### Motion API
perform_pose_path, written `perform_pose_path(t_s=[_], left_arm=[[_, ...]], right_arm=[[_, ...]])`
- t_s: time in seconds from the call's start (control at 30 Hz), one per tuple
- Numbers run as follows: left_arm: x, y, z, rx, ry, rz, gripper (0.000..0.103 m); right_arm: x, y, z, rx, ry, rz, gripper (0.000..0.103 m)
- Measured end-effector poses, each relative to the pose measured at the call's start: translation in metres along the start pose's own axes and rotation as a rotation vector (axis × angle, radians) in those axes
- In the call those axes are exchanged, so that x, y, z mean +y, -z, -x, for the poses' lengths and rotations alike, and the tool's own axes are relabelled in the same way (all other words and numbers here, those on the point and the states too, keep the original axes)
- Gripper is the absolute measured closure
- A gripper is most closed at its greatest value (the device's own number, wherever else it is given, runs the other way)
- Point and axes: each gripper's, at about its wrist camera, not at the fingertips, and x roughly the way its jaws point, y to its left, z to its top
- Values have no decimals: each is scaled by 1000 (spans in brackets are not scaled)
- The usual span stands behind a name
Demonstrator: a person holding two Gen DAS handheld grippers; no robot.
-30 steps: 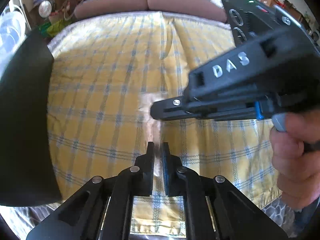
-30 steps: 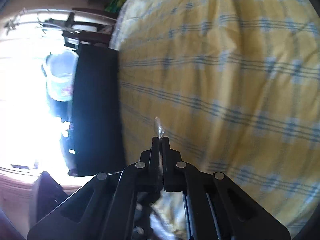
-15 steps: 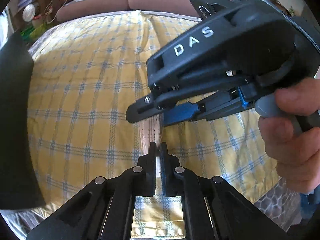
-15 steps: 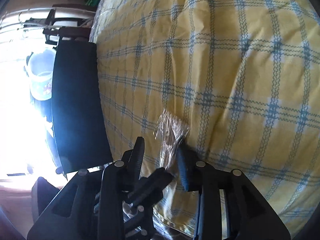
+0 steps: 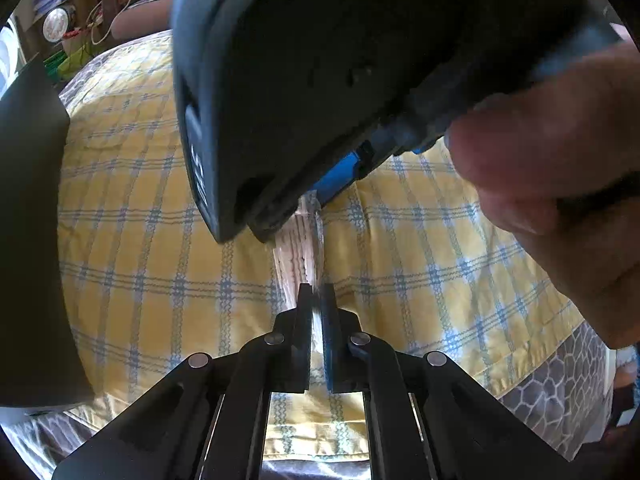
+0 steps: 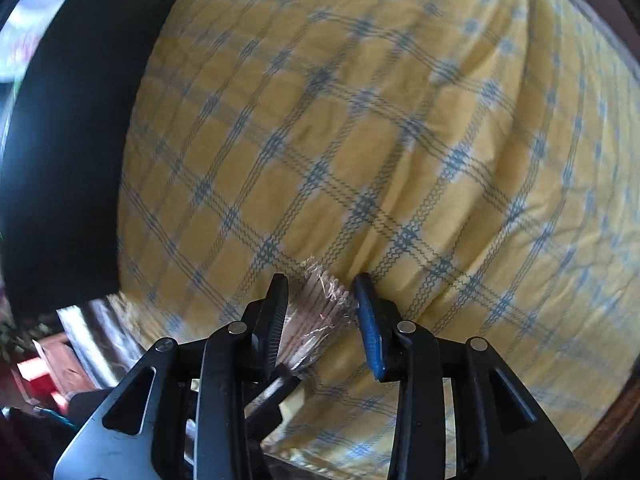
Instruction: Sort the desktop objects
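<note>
Pinching the near end of a clear plastic packet of thin sticks (image 5: pixel 300 248), the left gripper (image 5: pixel 316 312) has its two fingers drawn right together, with only the crinkled film showing in the slit between the pads. The packet runs away from those fingertips, held above the yellow tablecloth with blue checks (image 5: pixel 152 216), and its far end disappears under the right gripper (image 5: pixel 304 204), whose dark body and blue pad fill the upper middle of the left wrist view. A person's hand (image 5: pixel 560 184) wraps the right gripper's handle at the right edge of that view. In the right wrist view, which is smeared by motion, the right gripper (image 6: pixel 320 312) points steeply down at the cloth with its jaws part-way apart; they have just been opening, and the packet (image 6: pixel 320 312) sits in the gap between them. The black ribbed finger (image 6: pixel 276 320) on the left stands close beside the film, while the blue pad (image 6: pixel 370 336) on the right stands clear of it, so nothing is squeezed there. Whether the ribbed finger actually touches the wrapper cannot be told. A large flat black object (image 6: pixel 68 152) lies on the table off to the left of the packet, well apart from it, and it shows again at the left edge of the left wrist view (image 5: pixel 28 240). Beyond the far edge of the cloth, cluttered household items are too small to name.
</note>
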Motion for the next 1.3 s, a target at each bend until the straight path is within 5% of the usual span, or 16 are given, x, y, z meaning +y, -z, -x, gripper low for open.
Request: perform_pose_path(t_s=[0.2, 0.43, 0.5, 0.53, 0.77, 1.3], left_arm=[[-3, 1, 0, 21, -5, -15, 97], [2, 3, -1, 36, -46, 23, 73], [3, 2, -3, 40, -59, 35, 78], [2, 0, -3, 39, -54, 42, 92], [-11, -5, -2, 52, -19, 50, 94], [-18, -9, 44, -81, -66, 84, 94]], right_arm=[[6, 3, 0, -33, 32, 28, 78], [3, 5, 2, -85, 14, 2, 86], [3, 5, 3, -96, 7, 1, 90], [2, 5, 3, -102, -6, -4, 91], [-12, 4, 3, -110, -130, -67, 94], [2, 30, 59, -256, -117, -14, 94]])
